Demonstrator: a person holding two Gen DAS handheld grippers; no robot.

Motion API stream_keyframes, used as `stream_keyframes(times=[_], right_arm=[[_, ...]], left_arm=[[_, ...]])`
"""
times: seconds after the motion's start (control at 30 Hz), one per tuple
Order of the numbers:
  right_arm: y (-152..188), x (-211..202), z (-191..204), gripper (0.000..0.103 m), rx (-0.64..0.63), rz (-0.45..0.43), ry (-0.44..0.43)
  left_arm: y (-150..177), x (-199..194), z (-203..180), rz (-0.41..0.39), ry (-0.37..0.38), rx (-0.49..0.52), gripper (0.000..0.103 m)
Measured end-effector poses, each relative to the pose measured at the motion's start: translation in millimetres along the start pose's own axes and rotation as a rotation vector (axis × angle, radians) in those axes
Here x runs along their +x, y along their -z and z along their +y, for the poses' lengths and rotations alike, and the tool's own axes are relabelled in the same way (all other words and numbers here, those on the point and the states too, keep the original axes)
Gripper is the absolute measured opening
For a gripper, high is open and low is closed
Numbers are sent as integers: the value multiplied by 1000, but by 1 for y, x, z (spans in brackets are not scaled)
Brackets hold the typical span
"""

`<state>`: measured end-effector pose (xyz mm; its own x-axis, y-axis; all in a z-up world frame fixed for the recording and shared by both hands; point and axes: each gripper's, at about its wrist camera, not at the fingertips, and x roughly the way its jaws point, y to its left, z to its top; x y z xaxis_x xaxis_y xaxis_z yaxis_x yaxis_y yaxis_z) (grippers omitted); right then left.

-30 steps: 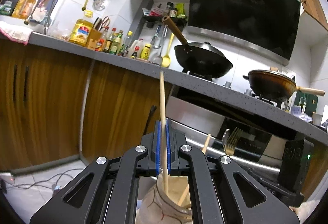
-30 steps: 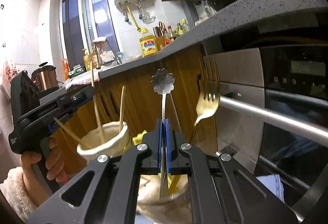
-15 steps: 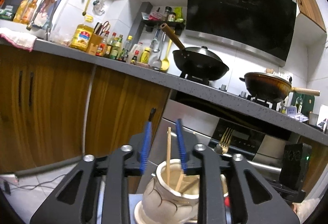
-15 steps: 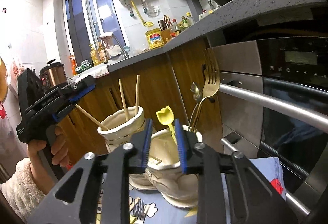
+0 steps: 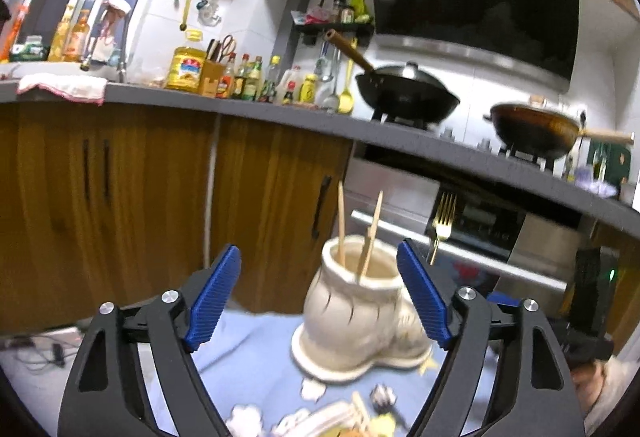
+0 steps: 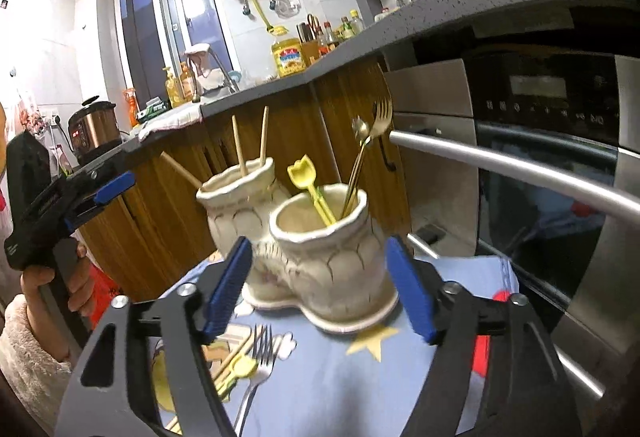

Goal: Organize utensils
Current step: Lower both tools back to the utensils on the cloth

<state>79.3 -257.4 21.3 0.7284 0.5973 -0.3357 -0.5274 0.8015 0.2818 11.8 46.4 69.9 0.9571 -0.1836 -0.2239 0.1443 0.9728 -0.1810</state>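
Kitchen cabinets, an oven (image 6: pixel 540 165) and a stove counter fill the background, and low in front of them stands a desk (image 6: pixel 360 389) under a blue printed cloth. On it sit two cream pots, touching side by side: one pot (image 5: pixel 360 301) takes chopsticks (image 5: pixel 341 221), which stand upright against its rim, while the other pot (image 6: pixel 324 249) takes a gold fork (image 6: pixel 378 117), a spoon (image 6: pixel 360 129) and a yellow pick (image 6: pixel 308 173), so the sorting seems to go by kind. Left tongs (image 5: pixel 320 297) are spread wide and empty, framing the chopstick pot without touching it. Right tongs (image 6: pixel 320 285) are likewise spread and empty around the cutlery pot. A steel fork (image 6: pixel 256 365) and more sticks lie loose on the cloth just beside the right tongs, likely next to be sorted.
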Motion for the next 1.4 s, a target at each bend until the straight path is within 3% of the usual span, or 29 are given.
stream_keyframes(times=[0.2,0.67,1.03,1.17,1.3,1.4], right_arm=[[13,-10,9,88,-9,37,5],[41,-8,29,93,-67,151,0],[61,12,50,91,-196,322,14],[73,25,57,74,-217,426,-24],[82,36,63,48,-212,503,-55],[86,45,70,31,-229,543,-52]], left_arm=[[25,-19,-4,84,-63,26,87],[83,-20,-30,311,-102,56,90],[120,10,-33,530,-171,81,90],[124,12,-39,565,-160,111,87],[128,15,-45,604,-129,120,68],[130,16,-46,613,-125,126,65]])
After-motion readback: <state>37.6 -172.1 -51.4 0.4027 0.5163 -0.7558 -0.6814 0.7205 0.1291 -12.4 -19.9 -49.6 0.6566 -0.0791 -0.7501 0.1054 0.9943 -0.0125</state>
